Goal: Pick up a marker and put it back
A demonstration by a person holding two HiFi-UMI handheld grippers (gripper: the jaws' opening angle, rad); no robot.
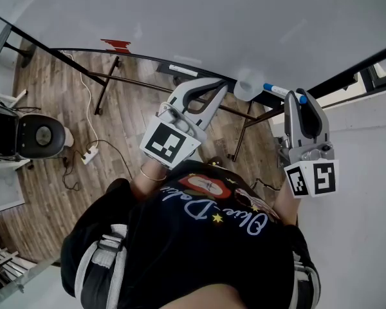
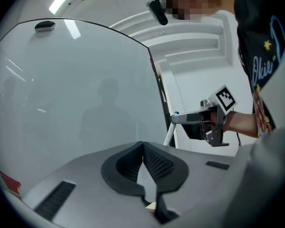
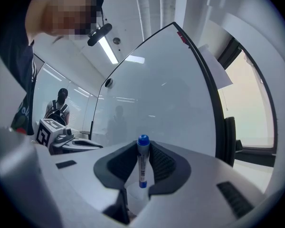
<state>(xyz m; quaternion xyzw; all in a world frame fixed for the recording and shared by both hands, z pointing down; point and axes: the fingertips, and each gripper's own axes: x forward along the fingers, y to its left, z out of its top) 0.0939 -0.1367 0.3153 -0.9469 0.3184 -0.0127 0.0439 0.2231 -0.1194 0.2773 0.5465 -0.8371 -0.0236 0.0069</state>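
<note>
A white marker with a blue cap (image 3: 142,161) stands upright between the jaws of my right gripper (image 3: 142,148), which is shut on it. In the head view the marker (image 1: 283,91) sticks out sideways past the right gripper (image 1: 296,96), close to the whiteboard (image 1: 199,18). A pale translucent cup (image 1: 248,85) sits at the board's lower edge, just left of the marker. My left gripper (image 1: 220,86) is held level beside it, jaws together and empty. The left gripper view shows its pads (image 2: 154,160) meeting at the tips, with the right gripper (image 2: 175,118) beyond.
The whiteboard's dark frame and stand legs (image 1: 109,82) run over a wooden floor (image 1: 64,192). A cable and power strip (image 1: 90,153) lie on the floor, and a black chair (image 1: 38,135) stands at the left. A window (image 3: 249,113) is beside the board, and a person (image 3: 61,103) stands far off.
</note>
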